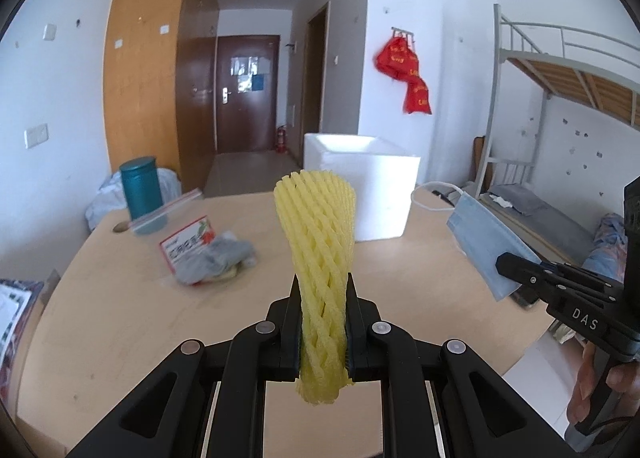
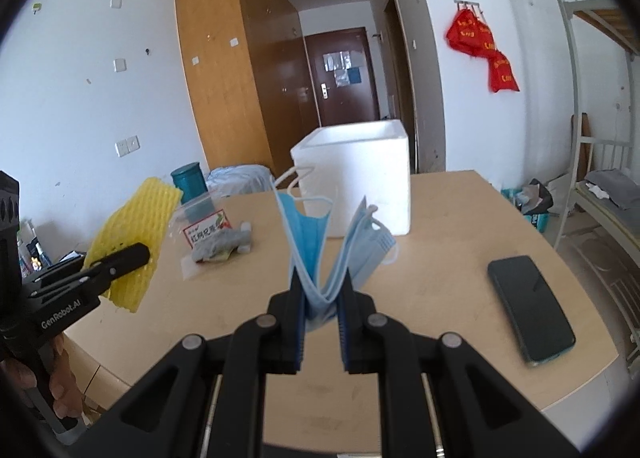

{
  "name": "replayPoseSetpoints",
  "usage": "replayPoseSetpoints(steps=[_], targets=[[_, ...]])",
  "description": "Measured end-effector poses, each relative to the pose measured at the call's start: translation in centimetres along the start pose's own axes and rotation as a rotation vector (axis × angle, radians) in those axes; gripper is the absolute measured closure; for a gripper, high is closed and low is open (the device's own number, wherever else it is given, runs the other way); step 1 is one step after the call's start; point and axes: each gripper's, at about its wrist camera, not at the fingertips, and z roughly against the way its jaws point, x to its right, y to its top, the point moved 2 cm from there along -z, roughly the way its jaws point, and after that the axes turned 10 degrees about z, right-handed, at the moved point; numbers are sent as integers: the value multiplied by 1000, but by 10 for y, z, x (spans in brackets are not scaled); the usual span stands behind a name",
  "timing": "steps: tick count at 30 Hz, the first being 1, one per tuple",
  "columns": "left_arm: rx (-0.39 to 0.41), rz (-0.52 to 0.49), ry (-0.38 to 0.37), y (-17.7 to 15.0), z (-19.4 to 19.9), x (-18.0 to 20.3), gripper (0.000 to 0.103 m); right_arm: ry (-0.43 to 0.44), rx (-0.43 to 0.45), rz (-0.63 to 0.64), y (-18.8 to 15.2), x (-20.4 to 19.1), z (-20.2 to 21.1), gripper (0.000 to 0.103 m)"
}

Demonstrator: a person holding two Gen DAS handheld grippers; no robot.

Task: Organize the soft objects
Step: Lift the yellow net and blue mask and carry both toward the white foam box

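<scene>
Step in hand, as judged: carrying two soft items toward the open white foam box (image 1: 372, 186) standing at the far side of the pale wooden table (image 1: 120, 298), for dropping inside.

Left gripper (image 1: 323, 298): fingers clamped on the yellow foam fruit-net sleeve (image 1: 316, 218), pinched hard near its lower third. Long axis of sleeve upright in the left wrist view, wide open mouth pointing up and away toward the box, short squashed end hanging below the pads. Held above the table, not touching it.

Right gripper (image 2: 322, 290): fingers closed on a folded bunch of pale blue surgical masks (image 2: 320, 242), gripped at the fold. Two halves splayed upward in a V, white ear loops trailing at the top edge toward the box. Also clear of the table.

Recommended practice: bring each item fully over the box opening before letting go; lower the free end past the rim first, since light foam and loose loops could catch on the wall or fall outside. Keep the two grippers apart to avoid tangling loops in the net.

Also noted: grey crumpled cloth (image 1: 220, 258) on a clear zip bag (image 1: 184, 234) mid-table, apparently unsorted; dark smartphone (image 2: 530, 306) at right.
</scene>
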Motion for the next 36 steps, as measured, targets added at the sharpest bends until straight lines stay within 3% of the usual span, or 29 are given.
replayPoseSetpoints(steps=[21, 36], targets=[[96, -36, -79, 55, -25, 29, 87, -47, 127, 25, 48, 11, -6, 86], [66, -46, -134, 108, -63, 42, 87, -55, 114, 65, 90, 25, -47, 86]])
